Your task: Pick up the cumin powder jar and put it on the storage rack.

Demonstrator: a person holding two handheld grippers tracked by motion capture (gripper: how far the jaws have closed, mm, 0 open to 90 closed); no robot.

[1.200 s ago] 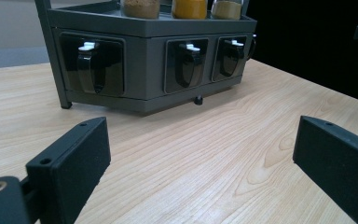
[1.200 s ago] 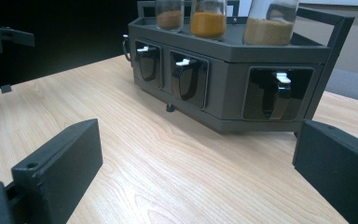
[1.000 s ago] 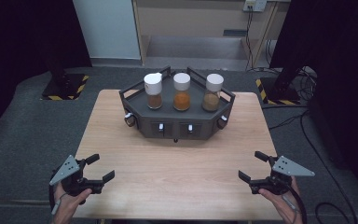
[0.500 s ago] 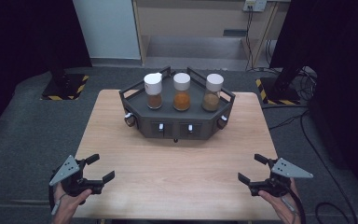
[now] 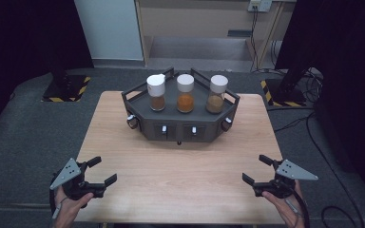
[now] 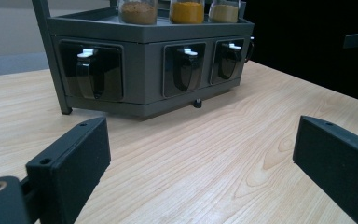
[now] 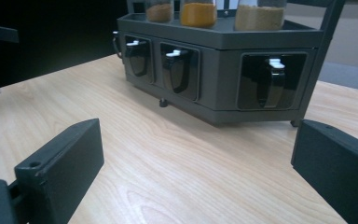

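Note:
A dark grey rack [image 5: 180, 128] stands at the back middle of the wooden table [image 5: 185, 166]. On its top are three white-lidded jars: brown [image 5: 156, 92], orange [image 5: 185, 93] and tan [image 5: 216, 94]. Its front faces carry black handles with white tips [image 6: 89, 70]. My left gripper [image 5: 102, 170] hovers open at the near left corner, holding nothing. Open and holding nothing too, my right gripper [image 5: 255, 169] hovers at the near right corner. In the left gripper view the jaws [image 6: 200, 149] point at the rack [image 6: 142, 70]; the right gripper view [image 7: 196, 149] faces it [image 7: 219, 60] too.
Bare wood lies between both grippers and the rack. Dark carpet surrounds the table, and black stands with yellow-striped bases [image 5: 66, 88] sit beyond its far corners. Cables [image 5: 304, 118] trail on the floor at the right.
Both grippers have drifted very slightly toward the near edge. Their jaws stay open, and the rack and jars have not moved.

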